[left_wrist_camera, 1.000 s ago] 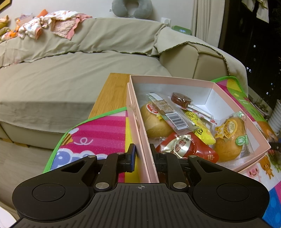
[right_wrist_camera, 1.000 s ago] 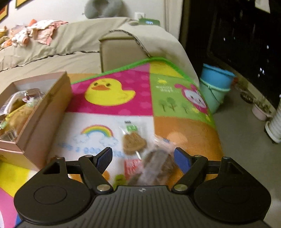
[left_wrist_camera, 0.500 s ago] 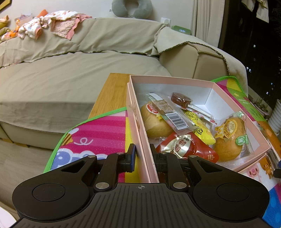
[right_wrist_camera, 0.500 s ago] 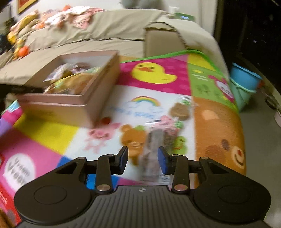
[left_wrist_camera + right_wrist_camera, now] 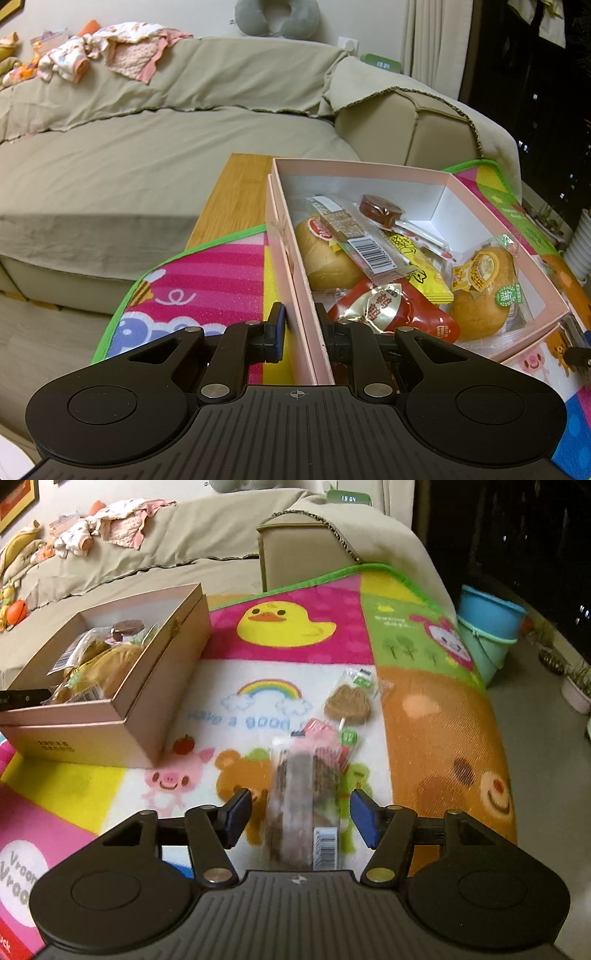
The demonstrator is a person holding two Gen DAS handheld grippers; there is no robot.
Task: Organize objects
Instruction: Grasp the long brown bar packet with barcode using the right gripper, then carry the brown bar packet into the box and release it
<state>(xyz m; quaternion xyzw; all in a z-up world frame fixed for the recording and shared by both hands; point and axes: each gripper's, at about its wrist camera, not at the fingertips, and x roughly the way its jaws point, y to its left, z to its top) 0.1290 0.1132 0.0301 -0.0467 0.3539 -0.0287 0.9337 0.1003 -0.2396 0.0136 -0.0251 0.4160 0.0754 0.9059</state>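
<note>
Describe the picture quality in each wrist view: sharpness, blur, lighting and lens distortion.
Left wrist view: sharp, warm indoor light; the fisheye bows the sofa and the pink box; plastic glare on the red snack packet. Right wrist view: softer overall; the wrapped snack between the gripper's fingers is smeared by motion, the mat print slightly blurred, and the window area goes black.

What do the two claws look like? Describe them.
Both look alike. The left claw and right claw each have a black ribbed body with a small crosshair mark, round discs either side, silver pivot screws, angular black arms and blue pads. No cables or sleeves show.
</note>
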